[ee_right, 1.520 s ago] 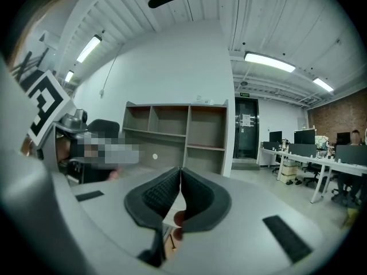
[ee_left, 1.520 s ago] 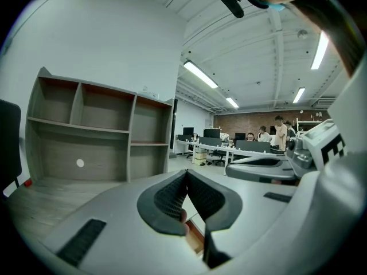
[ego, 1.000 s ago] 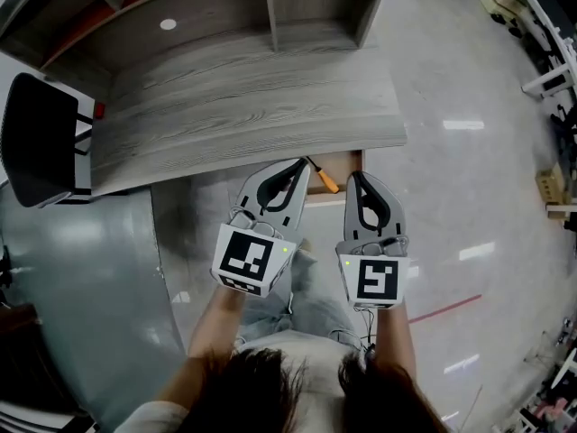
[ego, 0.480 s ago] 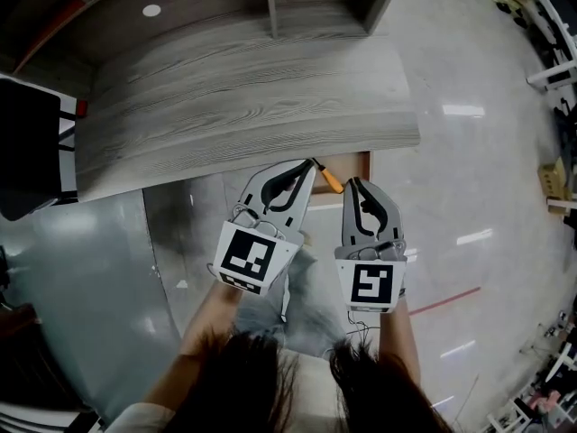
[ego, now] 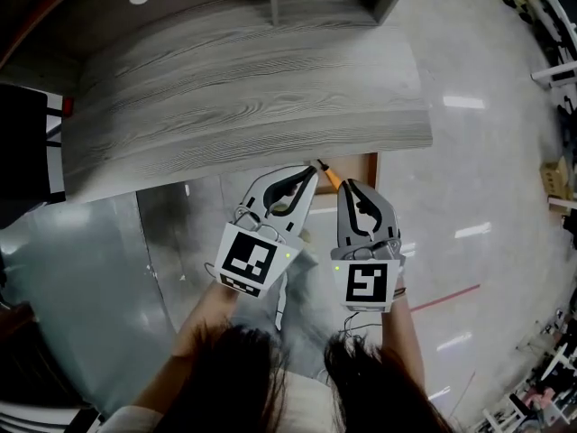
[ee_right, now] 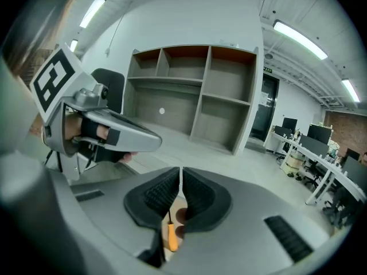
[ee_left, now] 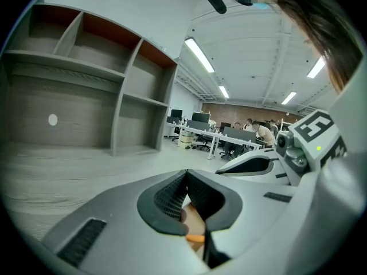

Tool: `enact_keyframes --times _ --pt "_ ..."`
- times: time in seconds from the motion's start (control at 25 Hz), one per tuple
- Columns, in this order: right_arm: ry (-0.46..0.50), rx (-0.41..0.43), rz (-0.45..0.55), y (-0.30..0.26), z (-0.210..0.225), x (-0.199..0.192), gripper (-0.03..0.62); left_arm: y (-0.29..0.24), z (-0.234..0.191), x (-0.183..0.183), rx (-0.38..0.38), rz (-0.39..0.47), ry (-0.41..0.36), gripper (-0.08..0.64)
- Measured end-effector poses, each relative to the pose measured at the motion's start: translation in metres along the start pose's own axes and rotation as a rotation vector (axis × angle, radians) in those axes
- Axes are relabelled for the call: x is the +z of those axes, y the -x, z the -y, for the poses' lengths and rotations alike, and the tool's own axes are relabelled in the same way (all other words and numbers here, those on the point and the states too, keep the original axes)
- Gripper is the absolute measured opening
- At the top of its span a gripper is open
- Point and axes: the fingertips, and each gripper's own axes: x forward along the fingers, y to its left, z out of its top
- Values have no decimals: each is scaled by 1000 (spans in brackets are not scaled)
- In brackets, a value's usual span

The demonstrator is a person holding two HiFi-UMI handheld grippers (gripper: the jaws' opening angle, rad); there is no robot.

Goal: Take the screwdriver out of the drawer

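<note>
1. Closer together than a second ago, the left tool [ego: 312,171] and right tool [ego: 347,185] now sit side by side at the front edge of the tabletop [ego: 243,106], near its right corner. The right one has slid in toward the left.
2. Both tools have their jaws pressed together with nothing pinched between the pads, so I judge the grasp not yet made.
3. The screwdriver [ego: 331,178] lies between their tips, orange handle showing, in the open drawer [ego: 361,171] just under that edge.
4. The tabletop and the tools hide most of the drawer. Whether the left tool touches the screwdriver's dark shaft is unclear.
5. At the far edge, the shelf unit [ego: 315,3] is cut off.
</note>
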Motion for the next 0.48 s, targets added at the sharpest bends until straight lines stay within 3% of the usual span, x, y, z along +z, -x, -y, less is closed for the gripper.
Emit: enact_keyframes --times 0.48 --pt "-7 38 -78 -39 -9 -51 29 -21 -13 -58 -32 -56 65 17"
